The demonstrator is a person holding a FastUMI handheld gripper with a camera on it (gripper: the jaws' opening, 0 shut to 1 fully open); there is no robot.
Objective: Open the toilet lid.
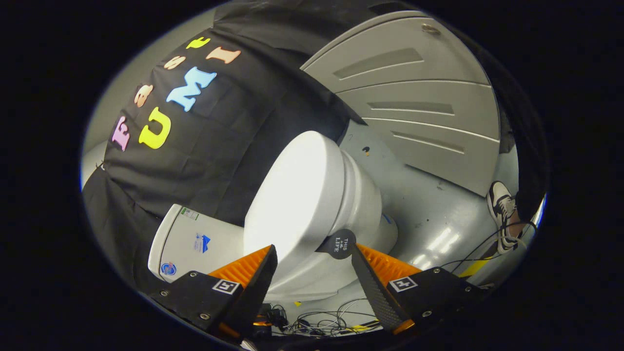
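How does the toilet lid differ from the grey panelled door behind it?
The toilet lid is glossy white, smooth and rounded; the door is matte grey and flat, with recessed strips. The lid lies just ahead of the open claw, its front edge between the fingers; the door stands well beyond, across the floor. A round black tab sits at the lid's rim; the door has none. Both look closed.

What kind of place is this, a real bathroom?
Probably a staged test booth, not a bathroom: a white toilet with its lid down stands against black cloth, loose cables lie on the floor, and the open claw straddles the lid.
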